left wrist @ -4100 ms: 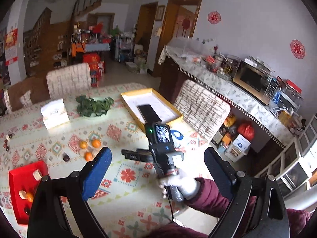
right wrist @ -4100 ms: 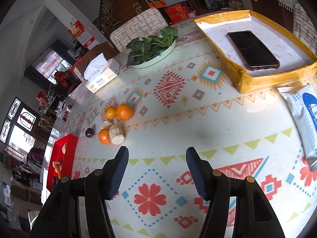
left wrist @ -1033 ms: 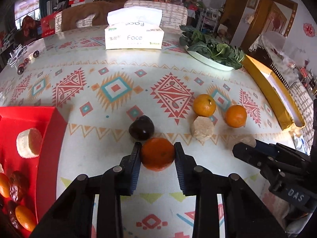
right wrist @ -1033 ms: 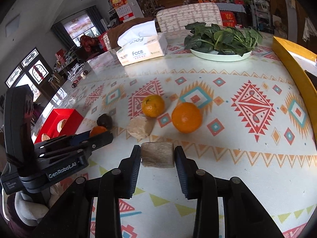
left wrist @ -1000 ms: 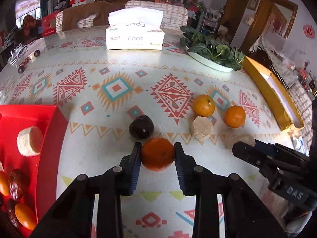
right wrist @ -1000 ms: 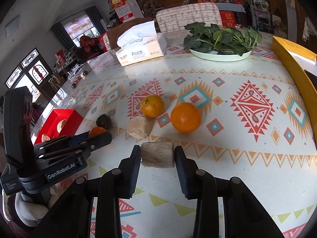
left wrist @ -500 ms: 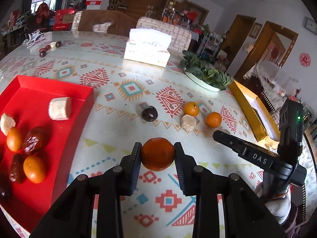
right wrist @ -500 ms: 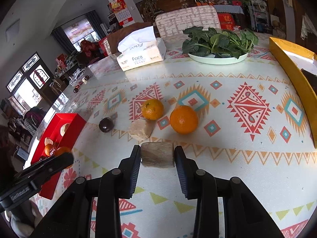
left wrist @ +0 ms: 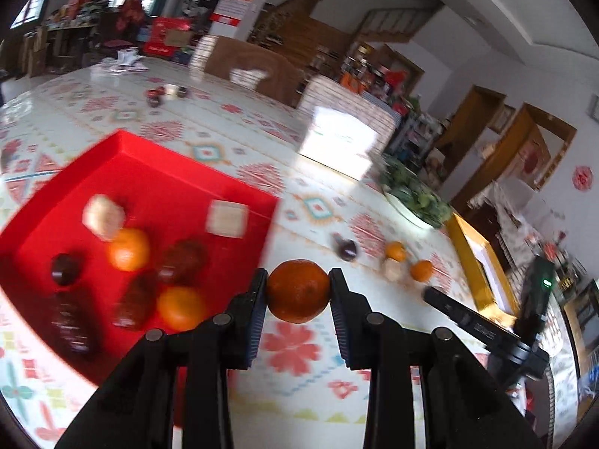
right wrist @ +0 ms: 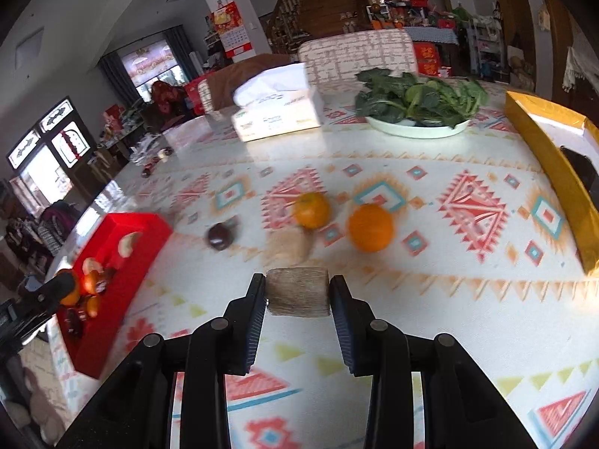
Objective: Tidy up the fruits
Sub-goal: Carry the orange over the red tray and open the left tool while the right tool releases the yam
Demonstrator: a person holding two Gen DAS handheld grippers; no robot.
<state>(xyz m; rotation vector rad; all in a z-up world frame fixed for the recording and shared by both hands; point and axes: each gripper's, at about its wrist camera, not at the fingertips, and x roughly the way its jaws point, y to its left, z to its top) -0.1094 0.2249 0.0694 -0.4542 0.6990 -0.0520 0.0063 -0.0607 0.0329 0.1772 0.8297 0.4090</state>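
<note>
My left gripper (left wrist: 298, 292) is shut on an orange (left wrist: 298, 290) and holds it in the air just right of the red tray (left wrist: 157, 172). The tray holds oranges, dark fruits and pale chunks. My right gripper (right wrist: 297, 292) is shut on a tan cylindrical fruit piece (right wrist: 298, 291) above the tablecloth. On the cloth ahead lie two oranges (right wrist: 370, 227), a pale chunk (right wrist: 290, 247) and a dark round fruit (right wrist: 220, 235). The red tray shows at the left in the right wrist view (right wrist: 123, 258), with the left gripper's orange (right wrist: 70, 288) over it.
A tissue box (right wrist: 277, 112), a plate of greens (right wrist: 419, 127) and a yellow box (right wrist: 550, 164) stand at the back and right of the table. Small dark items (left wrist: 164, 93) lie at the far edge. Chairs stand behind the table.
My left gripper has carried its orange further left, up to the red tray's edge. My right gripper has lifted the tan piece slightly and shifted toward the left.
</note>
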